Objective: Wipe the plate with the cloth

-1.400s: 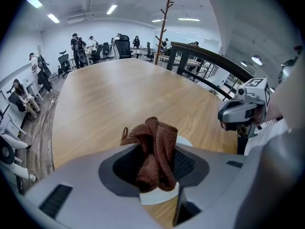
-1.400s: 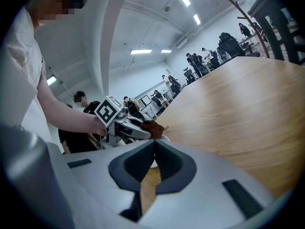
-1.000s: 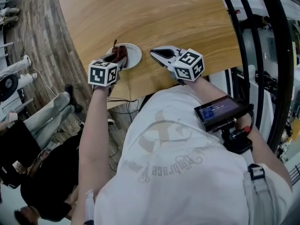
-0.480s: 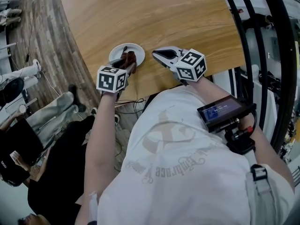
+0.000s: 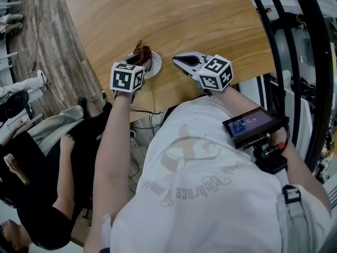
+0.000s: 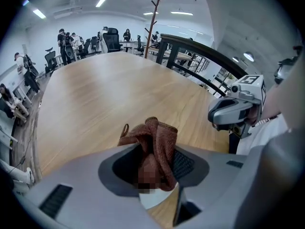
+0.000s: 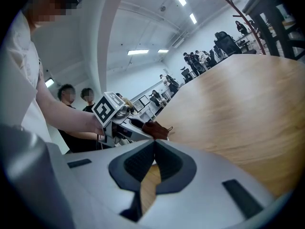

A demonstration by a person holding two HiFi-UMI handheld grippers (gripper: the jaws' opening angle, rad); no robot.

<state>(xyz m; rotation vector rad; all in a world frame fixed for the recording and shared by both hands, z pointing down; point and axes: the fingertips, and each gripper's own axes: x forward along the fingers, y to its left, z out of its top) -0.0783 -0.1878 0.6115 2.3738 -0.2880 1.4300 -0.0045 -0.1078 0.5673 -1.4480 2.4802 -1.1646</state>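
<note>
A small white plate [image 5: 155, 67] lies near the front edge of the wooden table [image 5: 174, 20]. My left gripper [image 5: 139, 62] is over it, shut on a crumpled brown cloth [image 5: 143, 52]. In the left gripper view the cloth [image 6: 159, 142] bulges out between the jaws, and a sliver of the plate [image 6: 157, 200] shows beneath. My right gripper [image 5: 177, 60] rests low over the table just right of the plate, shut with nothing in it. The right gripper view shows its jaws [image 7: 153, 147] meeting over bare wood, with the cloth [image 7: 155, 129] beyond.
The table's curved edge [image 5: 92, 62] runs close to the plate on the left. A black metal railing [image 5: 295, 51] stands at the right. A person [image 5: 42, 194] sits on the floor side at lower left. A small monitor [image 5: 247, 124] is mounted by the right arm.
The left gripper has carried the cloth across the plate toward its far side. The right gripper has stayed put. The seated person at the left has shifted.
</note>
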